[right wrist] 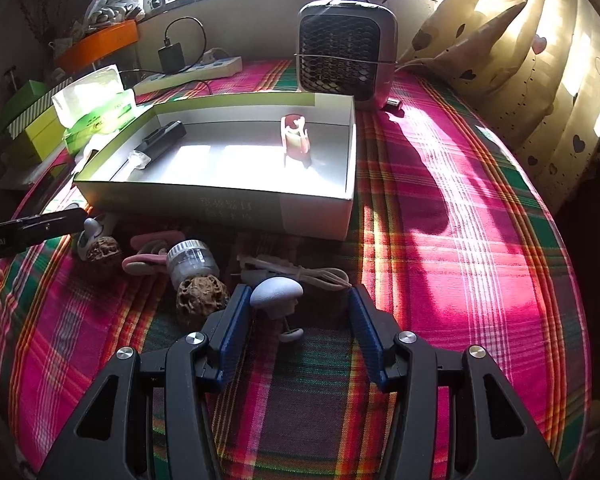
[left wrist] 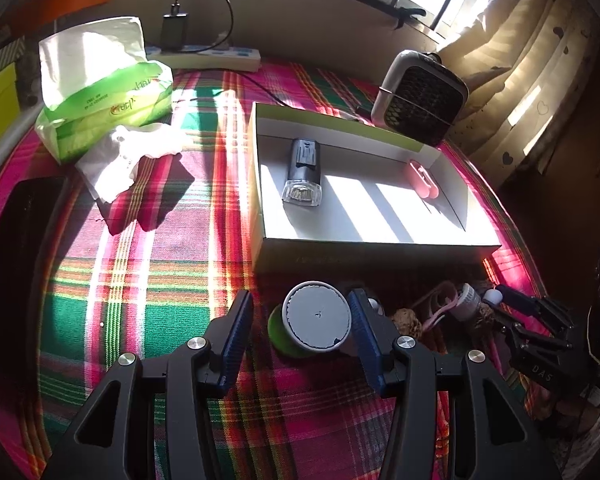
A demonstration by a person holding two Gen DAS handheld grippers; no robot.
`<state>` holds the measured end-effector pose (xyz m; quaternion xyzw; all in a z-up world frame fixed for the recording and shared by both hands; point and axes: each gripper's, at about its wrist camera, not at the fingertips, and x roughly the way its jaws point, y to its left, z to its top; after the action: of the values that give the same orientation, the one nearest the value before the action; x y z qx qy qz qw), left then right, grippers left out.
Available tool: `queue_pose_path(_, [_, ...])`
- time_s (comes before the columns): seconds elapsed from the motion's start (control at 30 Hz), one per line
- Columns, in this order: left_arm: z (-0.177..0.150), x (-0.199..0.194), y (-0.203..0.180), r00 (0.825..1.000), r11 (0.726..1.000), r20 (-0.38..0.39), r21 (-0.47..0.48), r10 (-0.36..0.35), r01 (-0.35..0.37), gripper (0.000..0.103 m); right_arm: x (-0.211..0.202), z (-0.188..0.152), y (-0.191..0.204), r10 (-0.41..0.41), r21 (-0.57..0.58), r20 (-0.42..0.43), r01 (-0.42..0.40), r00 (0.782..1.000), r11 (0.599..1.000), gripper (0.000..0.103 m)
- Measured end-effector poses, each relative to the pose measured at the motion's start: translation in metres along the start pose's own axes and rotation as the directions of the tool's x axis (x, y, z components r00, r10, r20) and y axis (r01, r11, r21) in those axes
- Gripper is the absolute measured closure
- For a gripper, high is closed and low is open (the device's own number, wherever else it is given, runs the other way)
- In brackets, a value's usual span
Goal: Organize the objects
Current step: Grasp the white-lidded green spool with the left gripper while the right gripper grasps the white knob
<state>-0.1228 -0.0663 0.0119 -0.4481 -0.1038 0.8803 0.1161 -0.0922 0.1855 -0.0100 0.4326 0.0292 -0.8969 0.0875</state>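
Two tools are in view, both spread wide. The left tool straddles one round grey-topped container, its right finger just beside the rim, nothing pinched. The right tool brackets one pale mushroom-shaped piece close to its left finger, not gripped. Beyond lie two walnuts, one clear capped jar and one cable on the plaid bench. Behind stands one open box holding one black device and one pink item, then one heater and one tissue pack.
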Motion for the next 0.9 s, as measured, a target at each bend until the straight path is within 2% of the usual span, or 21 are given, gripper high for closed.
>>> queue_pose_path(0.2, [-0.0004,0.0013,0.0015,1.000,1.000,-0.006,-0.014,0.001,-0.001,0.056,-0.0003,-0.0001,0.0000,-0.004,-0.004,0.000,0.004,1.000,1.000,0.052])
queue_pose_path(0.3, [-0.0002,0.0012,0.0019,1.000,1.000,-0.006,-0.017,0.002,-0.002,0.058,-0.0006,-0.0002,0.0001,-0.006,-0.007,0.000,0.006,1.000,1.000,0.056])
queue_pose_path(0.37, [-0.0001,0.0003,0.0025,1.000,1.000,-0.002,-0.023,0.005,-0.005,0.064,-0.0009,-0.0004,0.0001,-0.002,-0.005,0.001,0.002,1.000,1.000,0.059])
queue_pose_path(0.53, [0.0000,-0.0031,0.0031,1.000,1.000,0.004,-0.024,-0.002,0.002,0.073,-0.0028,-0.0021,0.0010,0.006,-0.004,0.005,-0.006,1.000,1.000,0.069])
queue_pose_path(0.67, [-0.0002,-0.0032,0.0032,1.000,1.000,0.004,-0.031,-0.007,0.007,0.073,-0.0037,-0.0030,0.0019,0.010,-0.003,0.007,-0.010,1.000,1.000,0.076])
queue_pose_path(0.9, [-0.0012,-0.0041,0.0045,1.000,0.999,0.008,-0.041,-0.015,0.016,0.073,-0.0045,-0.0036,0.0017,0.017,-0.001,0.008,-0.017,1.000,1.000,0.076])
